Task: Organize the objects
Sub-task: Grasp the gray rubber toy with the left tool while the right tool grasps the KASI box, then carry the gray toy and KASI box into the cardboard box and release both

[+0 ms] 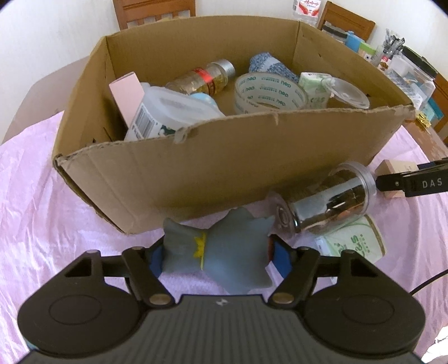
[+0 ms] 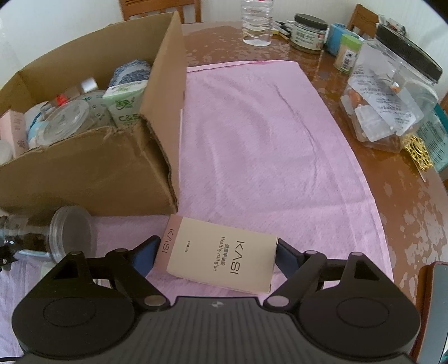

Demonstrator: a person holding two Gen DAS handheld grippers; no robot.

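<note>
A cardboard box (image 1: pixel 212 165) stands on the pink cloth and holds tape, a bottle, tissue packs and other items. My left gripper (image 1: pixel 219 256) is shut on a grey soft toy (image 1: pixel 224 252) with a yellow band, just in front of the box's near wall. My right gripper (image 2: pixel 218 254) is shut on a beige KASI nail glue box (image 2: pixel 218 254) lying on the cloth by the box's corner (image 2: pixel 156 173). A clear jar (image 1: pixel 327 204) lies on its side between the grippers; its lid shows in the right wrist view (image 2: pixel 70 232).
A green tissue pack (image 1: pixel 352 240) lies under the jar. The right gripper's finger (image 1: pixel 411 183) reaches in at the right. Jars, a water bottle (image 2: pixel 257 22) and a clear container (image 2: pixel 392 92) crowd the wooden table at the back right. Pink cloth (image 2: pixel 266 134) spreads right of the box.
</note>
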